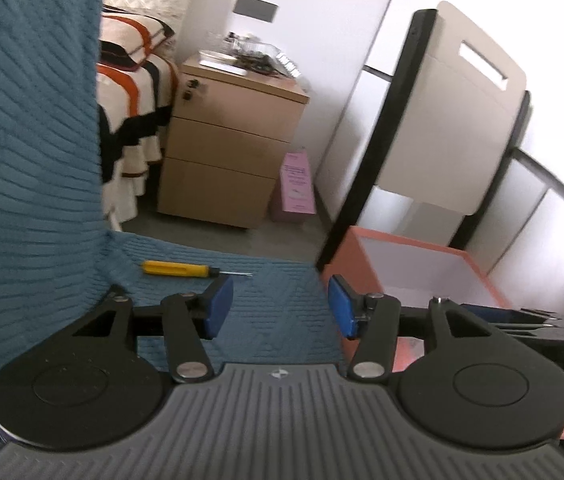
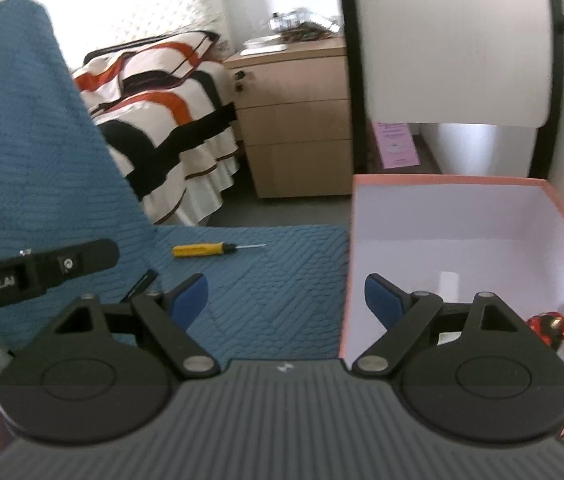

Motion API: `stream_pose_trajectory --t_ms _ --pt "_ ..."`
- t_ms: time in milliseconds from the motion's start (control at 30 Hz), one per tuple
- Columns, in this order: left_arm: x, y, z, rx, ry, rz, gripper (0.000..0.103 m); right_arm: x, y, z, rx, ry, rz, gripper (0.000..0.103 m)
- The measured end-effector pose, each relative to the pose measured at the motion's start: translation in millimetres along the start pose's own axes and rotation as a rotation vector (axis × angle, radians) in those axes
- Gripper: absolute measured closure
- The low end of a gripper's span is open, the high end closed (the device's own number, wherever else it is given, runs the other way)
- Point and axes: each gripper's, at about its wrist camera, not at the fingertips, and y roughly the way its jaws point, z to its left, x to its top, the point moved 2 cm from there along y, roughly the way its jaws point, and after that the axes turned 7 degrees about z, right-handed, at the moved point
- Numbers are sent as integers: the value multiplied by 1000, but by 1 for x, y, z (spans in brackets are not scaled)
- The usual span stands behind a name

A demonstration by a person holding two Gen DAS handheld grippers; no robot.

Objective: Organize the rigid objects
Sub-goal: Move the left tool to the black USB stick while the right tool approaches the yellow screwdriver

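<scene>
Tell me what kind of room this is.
Most likely a bedroom. A bed with a striped blanket stands against the far wall, with a wooden drawer unit beside it. Nearer, a screwdriver lies on a blue-covered seat next to an open pink box.

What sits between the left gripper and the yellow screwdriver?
Nothing: only bare blue textured cover separates the open left gripper from the yellow screwdriver, clearest in the left wrist view.

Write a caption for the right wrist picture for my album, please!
Open right gripper hovers over the blue sofa cover; yellow screwdriver ahead, pink box beside it.
</scene>
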Motion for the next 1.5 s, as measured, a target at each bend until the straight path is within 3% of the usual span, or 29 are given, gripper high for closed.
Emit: stream_pose_trajectory --t_ms 467,800,1133,1500 --pt "-25 -1 41 56 -52 14 40 -25 19 37 78 -74 45 16" --pt "-34 12 56 90 -101 54 36 -41 30 40 109 -102 71 16" --pt "-32 50 77 147 -162 118 32 -22 63 32 164 -104 87 16" --pt "-28 91 107 228 -235 186 32 19 126 45 197 -170 104 16"
